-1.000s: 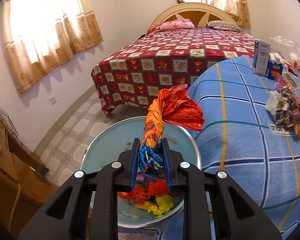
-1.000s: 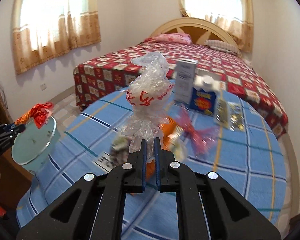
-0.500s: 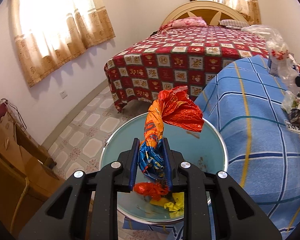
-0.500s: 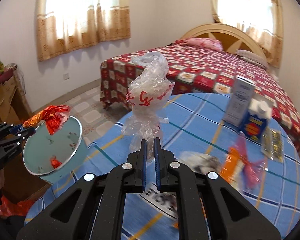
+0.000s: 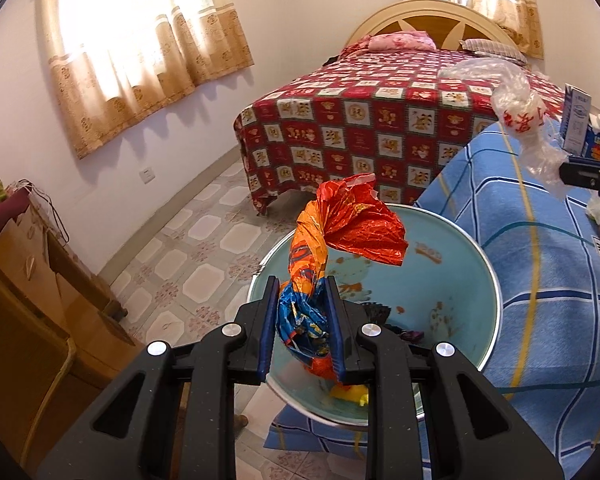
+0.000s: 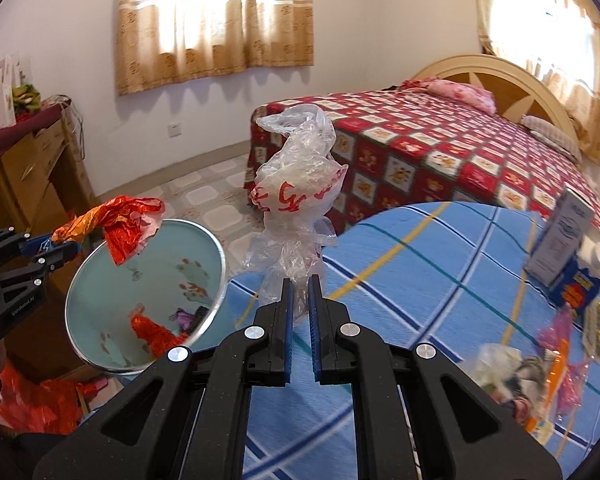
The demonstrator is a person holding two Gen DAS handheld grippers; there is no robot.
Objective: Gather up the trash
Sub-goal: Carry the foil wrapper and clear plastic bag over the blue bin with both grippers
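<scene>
- My left claw [image 5: 302, 326] is clamped on the twisted neck of a crumpled orange-and-red foil wrapper [image 5: 346, 236]; the loose red end fans out above the open mouth of the pale blue bin [image 5: 452, 280].
- My right claw [image 6: 300, 320] is pinched tight on the gathered tail of a clear plastic bag [image 6: 296, 184] with red lettering, held up over the edge of the blue-checked bench [image 6: 440, 280], near the bin [image 6: 100, 264].
- Both pieces look feather-light, soft and crinkly. I judge the foil springy and the film slippery, so the bunched, twisted part is the sound place to grip.
- Once let go, either may drift or snag on a pad rather than drop cleanly.
- More litter [image 6: 532, 376] and small cartons [image 6: 564, 240] lie on the bench, so collecting looks unfinished.
</scene>
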